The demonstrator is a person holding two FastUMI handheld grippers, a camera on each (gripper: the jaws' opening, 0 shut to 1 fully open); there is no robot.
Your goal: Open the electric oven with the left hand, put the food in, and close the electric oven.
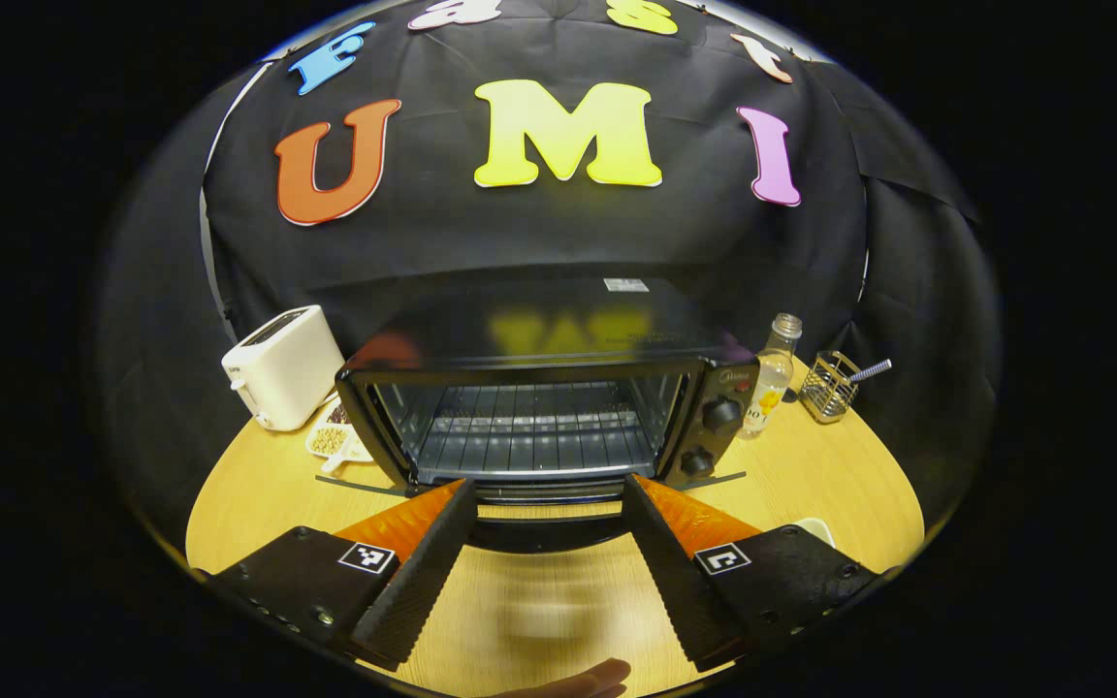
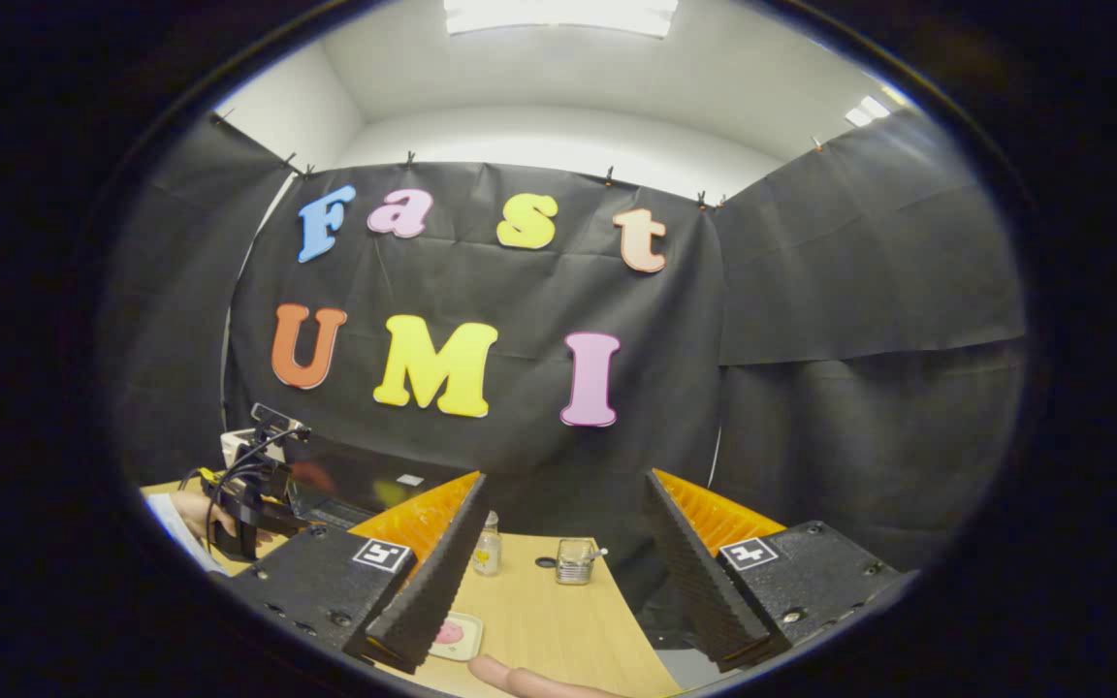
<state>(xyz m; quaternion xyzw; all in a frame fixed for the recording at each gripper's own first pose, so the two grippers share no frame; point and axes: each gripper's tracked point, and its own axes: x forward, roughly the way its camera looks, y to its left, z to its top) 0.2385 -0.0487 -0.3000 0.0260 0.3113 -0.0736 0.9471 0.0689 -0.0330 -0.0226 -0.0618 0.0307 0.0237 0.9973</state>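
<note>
Table (image 1: 811, 475) of pale wood bears the open oven (image 1: 539, 407); both grippers' fingers (image 1: 423, 562) (image 2: 432, 582) spread.

I see a pale wood-grain worktop (image 1: 258, 485), smooth and faintly shiny. The electric oven (image 1: 539, 334) has a glossy black top, with metal wire racks inside. Left of it, the toaster (image 1: 282, 366) looks smooth white plastic; on the right are a clear bottle (image 1: 772, 378) and a wire-mesh holder (image 1: 828, 388).

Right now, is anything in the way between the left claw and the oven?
Nothing visible is. The left claw sits open in front of the oven, whose door already hangs down. Only bare table lies between them. The toaster and bottle stand off to the sides.
</note>
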